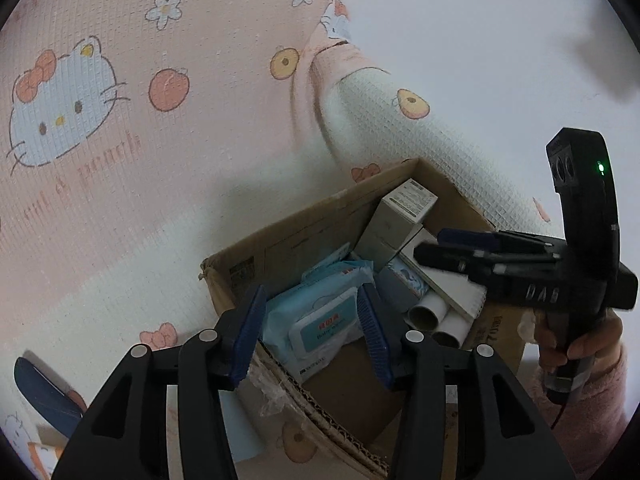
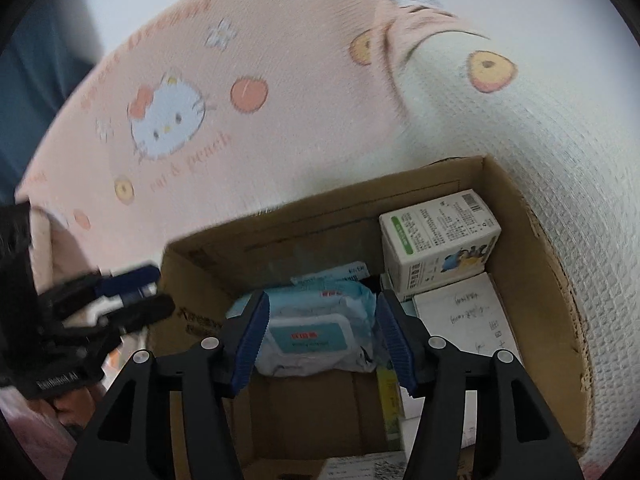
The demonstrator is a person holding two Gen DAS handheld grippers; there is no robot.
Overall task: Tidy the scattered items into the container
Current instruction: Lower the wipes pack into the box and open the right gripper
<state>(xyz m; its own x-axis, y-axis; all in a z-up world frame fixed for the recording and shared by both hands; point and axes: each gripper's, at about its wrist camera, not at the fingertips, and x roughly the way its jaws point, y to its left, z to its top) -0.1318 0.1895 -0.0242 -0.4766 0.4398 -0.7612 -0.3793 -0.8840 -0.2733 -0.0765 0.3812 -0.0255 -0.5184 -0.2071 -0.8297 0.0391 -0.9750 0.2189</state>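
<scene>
An open cardboard box (image 1: pixel 304 228) (image 2: pixel 304 216) stands on a pink Hello Kitty blanket. Inside lie a blue wet-wipes pack (image 1: pixel 320 320) (image 2: pixel 316 328), a white carton with green print (image 2: pixel 440 240) (image 1: pixel 404 208), a white notepad (image 2: pixel 468 316) (image 1: pixel 448 280) and two cardboard tubes (image 1: pixel 436 316). My left gripper (image 1: pixel 312 340) is open and empty above the box's near corner. My right gripper (image 2: pixel 320 340) is open above the box, its pads either side of the wipes pack without touching it. The right gripper also shows in the left wrist view (image 1: pixel 452 248), over the box's right side.
The blanket (image 1: pixel 120 160) covers the surface all around the box. A dark blue object (image 1: pixel 44 392) and a small orange-and-white box (image 1: pixel 40 452) lie at the lower left. The left gripper shows in the right wrist view (image 2: pixel 132 292), left of the box.
</scene>
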